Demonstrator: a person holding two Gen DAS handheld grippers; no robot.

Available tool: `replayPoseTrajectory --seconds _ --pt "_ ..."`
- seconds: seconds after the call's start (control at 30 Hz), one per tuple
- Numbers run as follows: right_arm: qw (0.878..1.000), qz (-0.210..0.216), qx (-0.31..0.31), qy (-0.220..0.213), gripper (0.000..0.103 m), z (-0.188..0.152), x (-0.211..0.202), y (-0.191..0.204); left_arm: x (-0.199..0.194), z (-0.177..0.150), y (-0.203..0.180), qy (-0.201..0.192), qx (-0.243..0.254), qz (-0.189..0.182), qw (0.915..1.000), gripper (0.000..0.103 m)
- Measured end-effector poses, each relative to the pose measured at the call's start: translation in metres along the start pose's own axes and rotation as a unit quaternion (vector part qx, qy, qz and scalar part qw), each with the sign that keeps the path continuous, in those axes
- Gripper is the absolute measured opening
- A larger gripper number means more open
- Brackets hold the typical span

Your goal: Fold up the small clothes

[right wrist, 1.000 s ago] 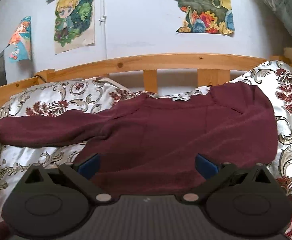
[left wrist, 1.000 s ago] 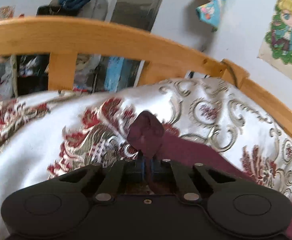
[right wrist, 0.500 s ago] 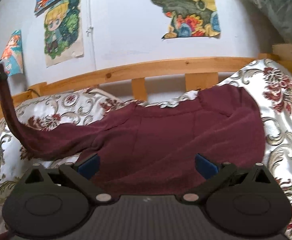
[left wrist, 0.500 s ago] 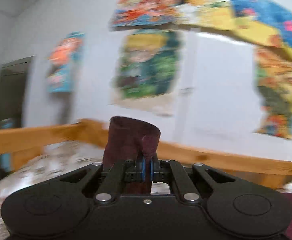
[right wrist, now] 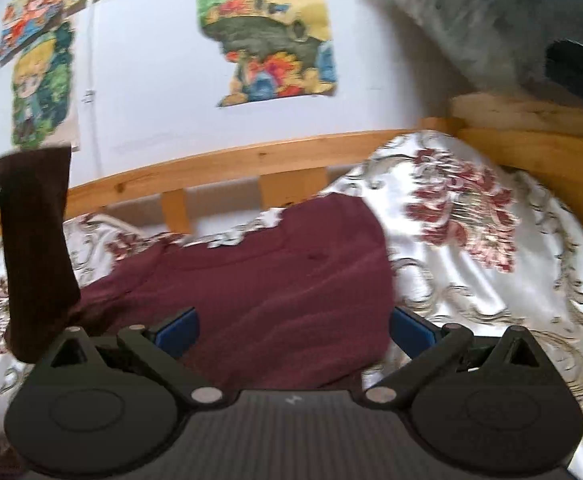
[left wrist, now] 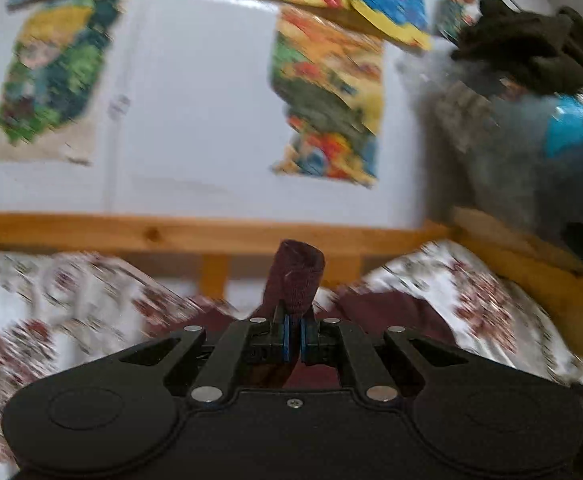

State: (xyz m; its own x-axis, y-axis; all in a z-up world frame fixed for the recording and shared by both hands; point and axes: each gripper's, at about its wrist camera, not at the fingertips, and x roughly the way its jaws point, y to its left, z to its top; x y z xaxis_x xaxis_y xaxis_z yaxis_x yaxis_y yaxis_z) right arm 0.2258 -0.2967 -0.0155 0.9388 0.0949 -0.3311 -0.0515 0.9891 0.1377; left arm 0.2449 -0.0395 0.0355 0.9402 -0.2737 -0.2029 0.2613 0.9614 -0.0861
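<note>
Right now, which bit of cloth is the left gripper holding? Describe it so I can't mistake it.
Start at the wooden bed rail and drop to the maroon top spread on the floral bedspread. At the top's left side one sleeve rises off the bed. Its cuff is pinched in the shut left gripper: the only part of the garment held in the air.

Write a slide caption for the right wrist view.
Open right claw over maroon shirt on bed; sleeve lifted.
</note>
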Motion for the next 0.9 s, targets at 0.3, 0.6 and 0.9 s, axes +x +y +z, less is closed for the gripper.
replayPoseTrajectory --seconds 0.3,0.6,0.9 --pt "0.999 -0.023 0.021 0.01 0.103 0.003 0.007 -0.038 0.019 -0.053 -0.037 0.106 0.007 -0.075 0.9915 0.007" --pt "0.999 0.012 0.022 0.031 0.103 -0.006 0.013 -0.029 0.015 -0.064 -0.01 0.144 -0.035 -0.071 0.9864 0.071" --pt "0.996 0.072 -0.003 0.06 0.103 -0.019 0.02 0.003 -0.006 -0.054 0.042 0.145 -0.048 0.006 0.9882 0.087"
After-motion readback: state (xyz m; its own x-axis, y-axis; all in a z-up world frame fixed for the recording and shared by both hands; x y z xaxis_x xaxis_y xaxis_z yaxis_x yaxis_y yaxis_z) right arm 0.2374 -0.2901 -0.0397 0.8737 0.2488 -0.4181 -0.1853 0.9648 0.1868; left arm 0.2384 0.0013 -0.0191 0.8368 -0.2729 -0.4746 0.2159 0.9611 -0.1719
